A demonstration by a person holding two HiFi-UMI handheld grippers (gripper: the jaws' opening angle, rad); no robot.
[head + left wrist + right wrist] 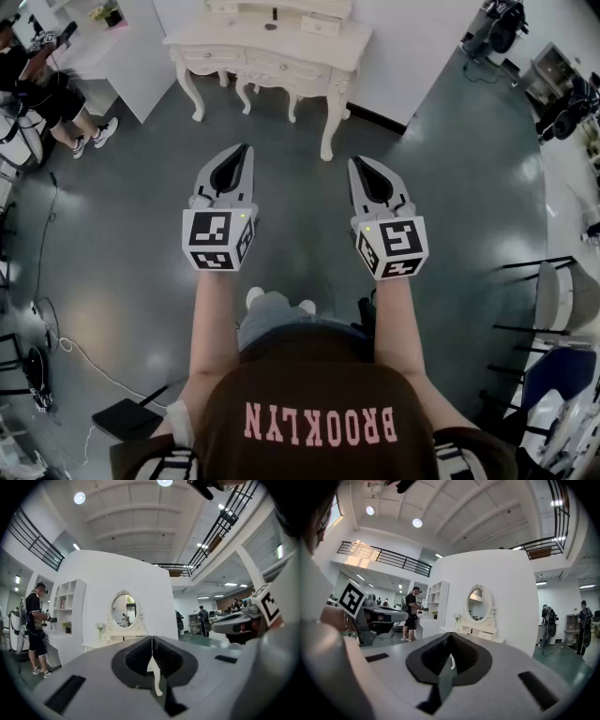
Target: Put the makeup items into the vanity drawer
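The white vanity table (267,49) stands on the grey floor ahead of me, its front drawers closed. A few small items lie on its top, too small to tell apart. Its oval mirror (124,612) shows in the left gripper view and again as the mirror (479,604) in the right gripper view. My left gripper (246,150) is held level at waist height, pointing at the vanity, jaws shut and empty. My right gripper (355,162) is beside it, also shut with nothing in it. Both are well short of the table.
Another person (58,98) stands at a white shelf unit at the far left. Black-framed chairs (555,298) line the right side. A flat black box (127,418) and cables lie on the floor at lower left. More people stand far off (546,620).
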